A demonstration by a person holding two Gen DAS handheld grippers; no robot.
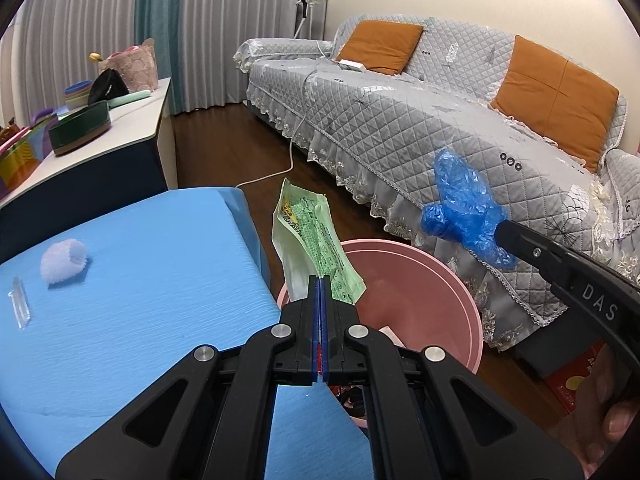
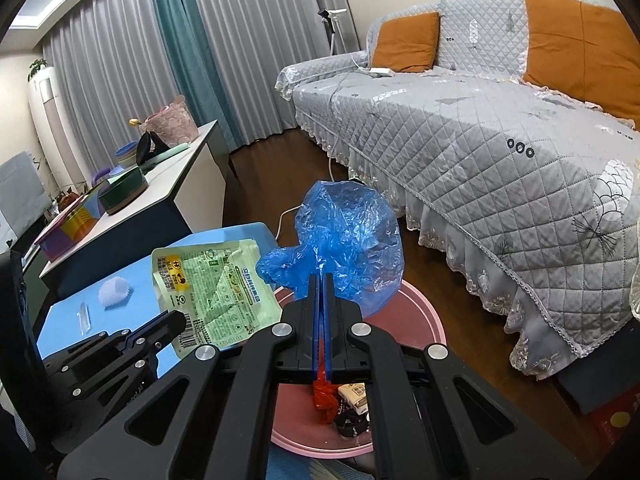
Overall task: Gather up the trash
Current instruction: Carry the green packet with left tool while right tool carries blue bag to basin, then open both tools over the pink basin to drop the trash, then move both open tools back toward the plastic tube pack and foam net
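My left gripper (image 1: 320, 280) is shut on a light green printed wrapper (image 1: 310, 240) and holds it above the near rim of a pink bin (image 1: 420, 280). My right gripper (image 2: 322, 278) is shut on a crumpled blue plastic bag (image 2: 348, 240) and holds it over the same pink bin (image 2: 416, 316), which holds red, white and dark scraps. The right gripper (image 1: 502, 228) with the blue bag (image 1: 464, 208) also shows in the left wrist view. The left gripper (image 2: 176, 320) and green wrapper (image 2: 212, 288) show in the right wrist view.
A blue-covered table (image 1: 132, 280) carries a white paper cup liner (image 1: 64, 260) and a clear plastic strip (image 1: 20, 300). A grey quilted sofa (image 1: 440, 120) with orange cushions stands right. A white cabinet (image 1: 132, 120) with bowls and boxes stands left. A white cable (image 1: 280, 168) lies on the floor.
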